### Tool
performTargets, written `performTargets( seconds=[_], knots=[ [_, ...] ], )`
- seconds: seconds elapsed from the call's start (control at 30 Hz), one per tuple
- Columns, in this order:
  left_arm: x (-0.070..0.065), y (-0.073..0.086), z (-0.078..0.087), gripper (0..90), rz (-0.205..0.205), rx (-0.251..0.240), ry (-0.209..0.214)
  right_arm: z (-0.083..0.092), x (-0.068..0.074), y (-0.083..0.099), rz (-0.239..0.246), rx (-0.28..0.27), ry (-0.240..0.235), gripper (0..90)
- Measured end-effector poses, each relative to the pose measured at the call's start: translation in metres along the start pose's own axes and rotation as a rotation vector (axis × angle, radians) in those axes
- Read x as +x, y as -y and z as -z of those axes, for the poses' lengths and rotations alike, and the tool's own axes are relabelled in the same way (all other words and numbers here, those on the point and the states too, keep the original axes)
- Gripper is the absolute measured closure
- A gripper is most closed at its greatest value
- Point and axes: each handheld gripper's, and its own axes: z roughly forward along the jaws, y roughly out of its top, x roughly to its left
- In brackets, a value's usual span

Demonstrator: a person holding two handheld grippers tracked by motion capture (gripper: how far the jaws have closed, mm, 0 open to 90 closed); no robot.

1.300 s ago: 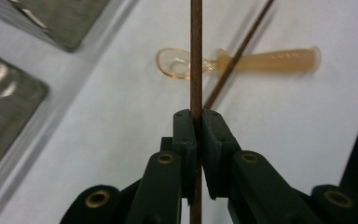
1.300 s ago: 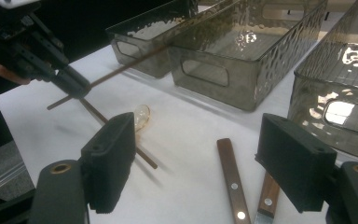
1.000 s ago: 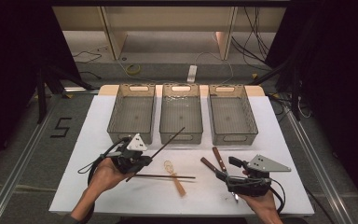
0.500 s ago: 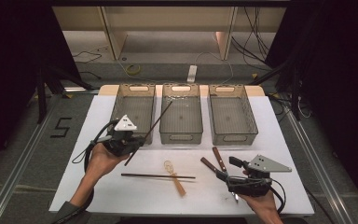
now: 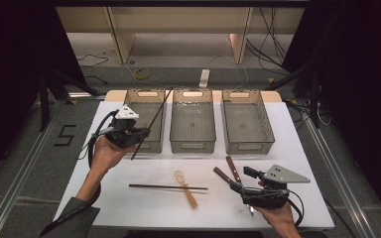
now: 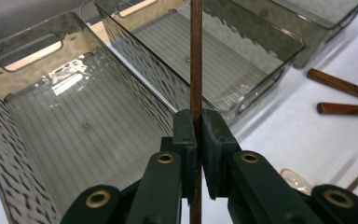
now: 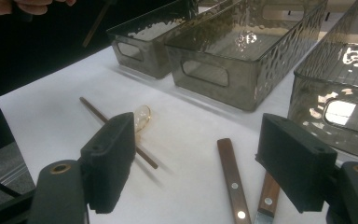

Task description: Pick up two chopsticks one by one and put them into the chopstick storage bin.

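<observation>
Chopstick (image 6: 196, 56): thin, stiff, light, likely slick wooden stick, pinched near its lower end in the clenched left claw (image 6: 196, 122) above the leftmost bin (image 5: 146, 126); best gripped mid-length; right claw (image 7: 200, 163) released over the desk (image 5: 144, 208).

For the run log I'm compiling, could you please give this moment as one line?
left gripper: shut on chopstick, above left bin | right gripper: open, by two knives | on table: second chopstick, spoon
</observation>
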Motion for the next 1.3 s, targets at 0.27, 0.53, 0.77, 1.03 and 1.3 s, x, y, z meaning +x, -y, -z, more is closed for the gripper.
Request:
performTargets(
  seconds=[0.27,0.53,0.77,1.03,1.3],
  knots=[
    [0.012,-0.016,0.000,84.0,0.023,-0.016,-0.030,0.000,0.000,0.000,0.001,-0.002,-0.002,28.4],
    [0.029,-0.025,-0.006,84.0,0.053,-0.020,-0.047,0.000,0.000,0.000,-0.004,-0.001,-0.003,28.4],
    [0.039,-0.030,-0.010,84.0,0.075,-0.025,-0.072,-0.001,0.000,0.000,-0.005,0.004,-0.003,28.3],
    [0.056,-0.028,-0.019,83.9,0.105,-0.014,-0.107,-0.001,-0.001,0.000,-0.009,0.004,-0.007,28.4],
    [0.072,-0.023,-0.025,83.9,0.153,-0.030,-0.135,-0.002,-0.001,0.001,-0.007,0.005,-0.009,28.4]
  ],
)
